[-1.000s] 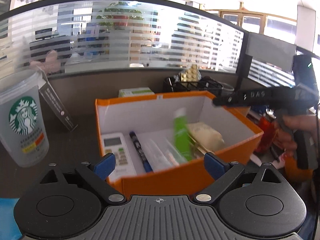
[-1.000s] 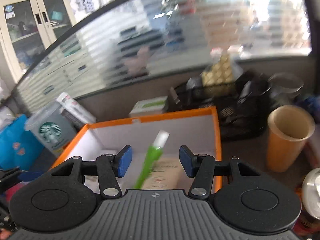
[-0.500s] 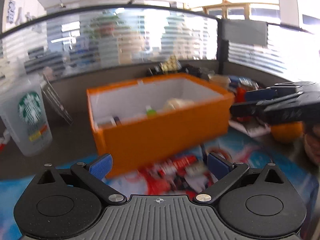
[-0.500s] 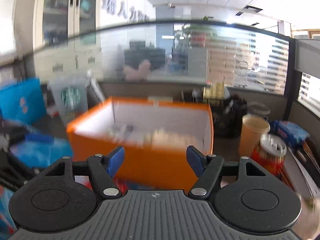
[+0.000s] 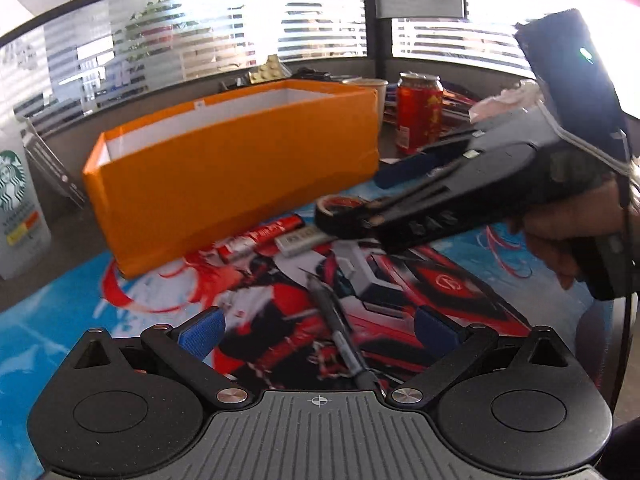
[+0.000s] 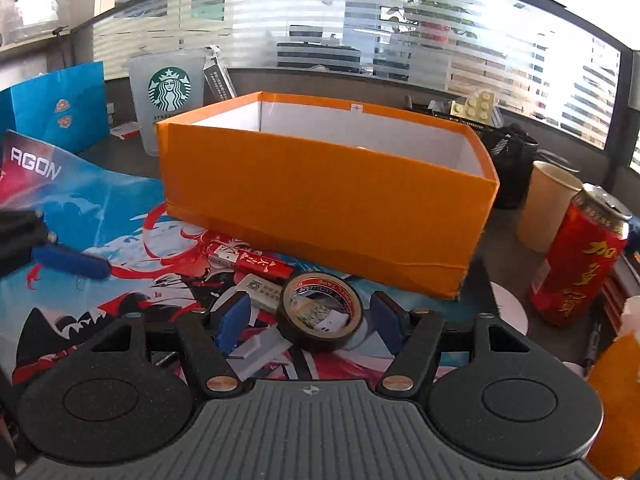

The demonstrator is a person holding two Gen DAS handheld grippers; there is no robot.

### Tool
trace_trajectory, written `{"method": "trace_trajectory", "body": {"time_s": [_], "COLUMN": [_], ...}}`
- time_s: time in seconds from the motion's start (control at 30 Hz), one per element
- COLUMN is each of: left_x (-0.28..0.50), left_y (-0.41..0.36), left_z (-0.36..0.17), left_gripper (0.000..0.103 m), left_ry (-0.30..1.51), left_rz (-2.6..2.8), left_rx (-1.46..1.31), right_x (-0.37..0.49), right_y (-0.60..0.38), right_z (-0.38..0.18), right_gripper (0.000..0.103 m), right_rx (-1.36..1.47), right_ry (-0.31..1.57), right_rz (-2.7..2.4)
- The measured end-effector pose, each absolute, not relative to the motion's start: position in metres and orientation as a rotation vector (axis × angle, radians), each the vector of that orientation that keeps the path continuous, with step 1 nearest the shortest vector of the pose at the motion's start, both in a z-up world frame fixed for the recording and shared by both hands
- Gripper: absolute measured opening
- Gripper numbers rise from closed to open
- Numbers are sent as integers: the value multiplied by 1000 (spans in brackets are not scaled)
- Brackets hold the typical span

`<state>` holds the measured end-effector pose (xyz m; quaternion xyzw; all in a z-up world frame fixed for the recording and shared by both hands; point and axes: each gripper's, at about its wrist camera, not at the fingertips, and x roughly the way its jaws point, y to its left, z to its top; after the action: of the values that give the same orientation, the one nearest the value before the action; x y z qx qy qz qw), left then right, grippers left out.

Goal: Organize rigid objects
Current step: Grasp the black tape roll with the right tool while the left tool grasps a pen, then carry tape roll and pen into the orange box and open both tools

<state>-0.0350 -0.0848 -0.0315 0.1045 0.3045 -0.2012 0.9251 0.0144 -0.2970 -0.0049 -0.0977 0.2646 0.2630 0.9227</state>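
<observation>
An orange box (image 6: 320, 200) stands on the printed desk mat (image 6: 100, 216); it also shows in the left wrist view (image 5: 232, 176). A black tape roll (image 6: 320, 316) lies on the mat between the open fingers of my right gripper (image 6: 310, 322), apart from both pads. A red tube (image 6: 248, 260) and a small white block (image 6: 262, 290) lie just beyond it. My left gripper (image 5: 318, 328) is open and empty above a black pen (image 5: 340, 332) on the mat. The right gripper's body (image 5: 480, 192) shows in the left wrist view, over the tape roll (image 5: 340, 216).
A Starbucks cup (image 6: 170, 96) stands behind the box on the left, beside a blue bag (image 6: 56, 100). A red can (image 6: 576, 256), a paper cup (image 6: 548, 204) and a black mesh organiser (image 6: 508, 160) stand to the box's right.
Both grippers have drawn back from over the box and come down to the mat in front of it. The right gripper now straddles the tape roll; the left is over the pen.
</observation>
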Motion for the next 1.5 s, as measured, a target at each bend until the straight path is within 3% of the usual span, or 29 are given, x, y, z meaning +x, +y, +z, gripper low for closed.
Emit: {"method": "trace_trajectory", "body": {"time_s": [0.2, 0.3, 0.37, 0.43, 0.57, 0.83, 1.5], "left_x": [-35, -34, -34, -35, -31, -30, 5], "left_y": [-94, -92, -89, -86, -80, -69, -25], "left_z": [-45, -44, -44, -43, -42, -35, 60], "left_gripper": [96, 83, 58, 37, 17, 13, 13], "left_ry": [652, 641, 629, 618, 615, 600, 399], "left_rz": [-470, -469, -464, -451, -447, -423, -343], "left_rx": [176, 155, 137, 136, 117, 86, 12], "right_x": [29, 38, 43, 42, 36, 28, 20], "right_y": [-298, -300, -300, -299, -298, -304, -295], "right_z": [-10, -14, -17, -19, -19, -11, 62], "right_gripper": [61, 61, 54, 53, 53, 53, 53], "right_rx": [-171, -145, -127, -118, -128, -112, -105], "right_ry": [559, 577, 593, 595, 584, 560, 377], "right_rz": [528, 528, 534, 538, 527, 507, 516]}}
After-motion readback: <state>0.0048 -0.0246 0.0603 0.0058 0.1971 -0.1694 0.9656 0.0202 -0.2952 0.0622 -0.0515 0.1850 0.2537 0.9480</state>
